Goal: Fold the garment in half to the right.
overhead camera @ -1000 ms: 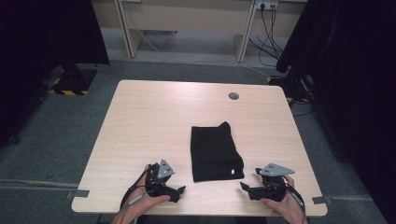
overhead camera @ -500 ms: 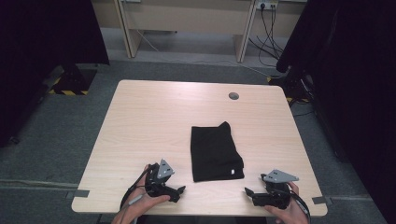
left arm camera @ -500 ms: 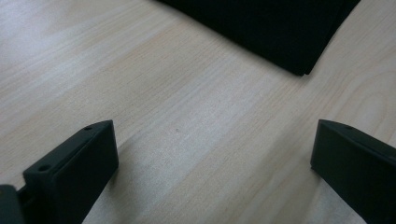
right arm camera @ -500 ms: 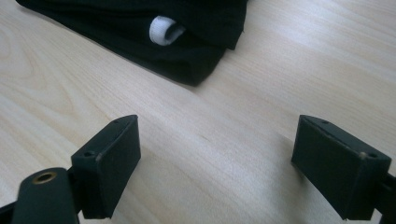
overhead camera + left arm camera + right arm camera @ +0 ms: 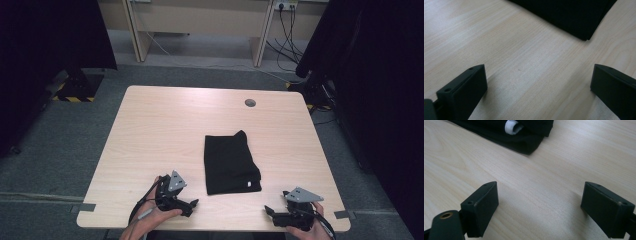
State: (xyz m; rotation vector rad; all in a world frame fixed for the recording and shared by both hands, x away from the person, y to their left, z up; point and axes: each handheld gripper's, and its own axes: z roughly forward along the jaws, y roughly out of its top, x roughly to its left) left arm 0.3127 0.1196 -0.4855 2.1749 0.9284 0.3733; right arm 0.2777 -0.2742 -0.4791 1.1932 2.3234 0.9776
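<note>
Since earlier: your right gripper point(image 5: 272, 212) has drawn back toward your edge of the table and away from the folded black cloth point(image 5: 230, 164); your left gripper point(image 5: 192, 205) has stayed put.
High view: the cloth lies flat on the wooden table point(image 5: 165, 130), between your two grippers and ahead of them, touching neither.
Left gripper view: your jaws stand spread wide over bare wood, holding nothing; a corner of the cloth point(image 5: 574, 17) lies ahead, apart from them.
Right gripper view: your jaws are spread wide and empty; the cloth point(image 5: 529, 135) lies ahead to the left.
Label: a small white tag point(image 5: 512, 126) shows at the cloth's edge; no writing can be read on it.
</note>
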